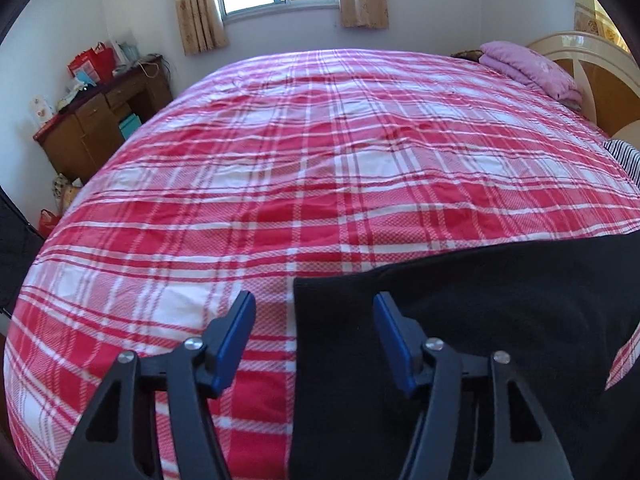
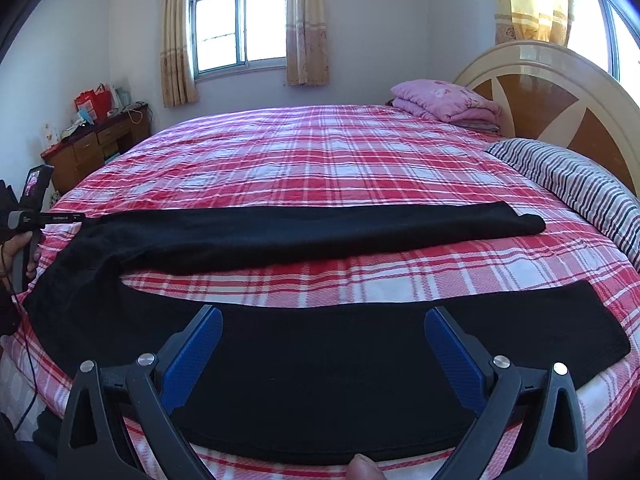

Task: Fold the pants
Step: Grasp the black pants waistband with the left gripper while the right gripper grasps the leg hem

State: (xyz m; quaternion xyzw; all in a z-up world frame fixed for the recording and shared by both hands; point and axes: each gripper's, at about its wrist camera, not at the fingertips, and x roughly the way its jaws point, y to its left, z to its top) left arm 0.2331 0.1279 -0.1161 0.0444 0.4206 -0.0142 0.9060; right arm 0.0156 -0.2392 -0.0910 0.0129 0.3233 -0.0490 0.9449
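Black pants spread on the bed, both grippers poised to start the fold

The pants lie flat across the plaid bed, legs parted, likely so one can go over the other. The left gripper, jaws apart and empty, straddles the waist edge. The right gripper, jaws wide and holding nothing, hovers over the near leg.

The pants are plain black, lying on a bed covered in red, pink and white plaid. A pillow is white with dark stripes, the folded blanket is pink with a faint floral print, and each claw has blue pads on black arms.
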